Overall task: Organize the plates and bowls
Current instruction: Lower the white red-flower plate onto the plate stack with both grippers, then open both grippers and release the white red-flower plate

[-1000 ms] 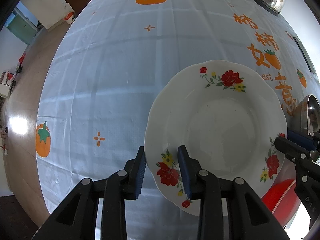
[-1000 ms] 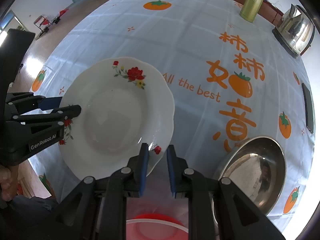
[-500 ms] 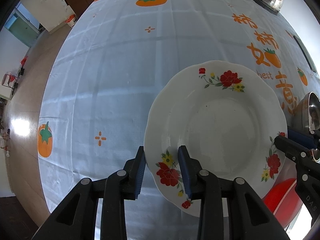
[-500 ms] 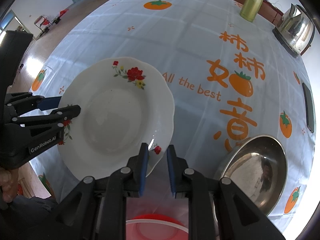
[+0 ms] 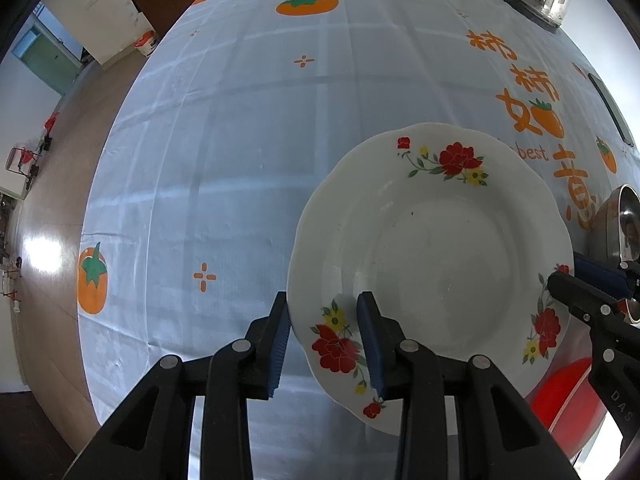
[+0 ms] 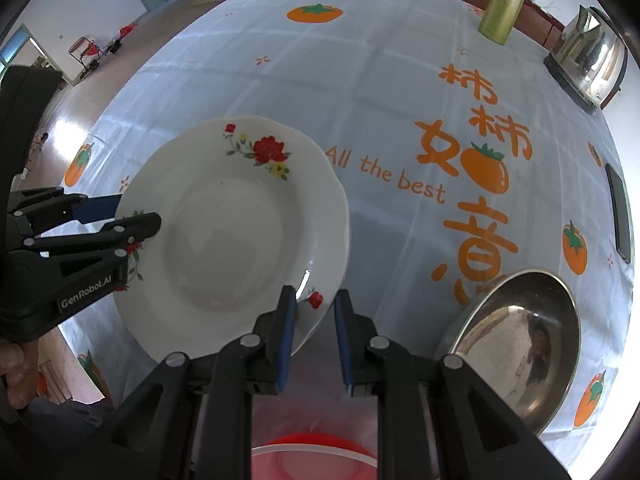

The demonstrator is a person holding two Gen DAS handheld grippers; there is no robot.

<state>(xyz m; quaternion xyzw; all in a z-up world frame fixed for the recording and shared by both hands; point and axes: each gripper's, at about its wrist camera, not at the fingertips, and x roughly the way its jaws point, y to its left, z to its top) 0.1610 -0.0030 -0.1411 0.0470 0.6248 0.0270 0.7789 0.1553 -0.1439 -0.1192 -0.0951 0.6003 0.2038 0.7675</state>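
Hardly anything has shifted over the last second: the floral plate (image 5: 432, 256) sits a touch lower in my left wrist view, and both grippers hold the stations they had.

Largest first. I see the table (image 6: 360, 92), under a pale blue cloth printed with orange persimmons and the words "All the best", running out toward wooden cabinets and a bright tiled floor. On its far edge stand a steel kettle (image 6: 588, 64) and a green-gold canister (image 6: 502, 8). Nearer, a steel bowl (image 6: 520, 344) rests on the cloth at my right, and a red bowl (image 6: 312, 456) lies just below the right gripper.

The plate itself is white, scalloped, with red flowers, and seems to be carried between my two tools above the near part of the table. My left gripper (image 5: 324, 340) is narrowed with one finger above and one below the rim by the flower cluster. My right gripper (image 6: 314, 336) straddles the opposite rim, also narrow, though I cannot tell for certain that it is pinching.

I judge the step to be moving this plate to its stacking place. To do it well I would keep both sides level, move them together, and lower gently before loosening either hold, since glazed china slips.
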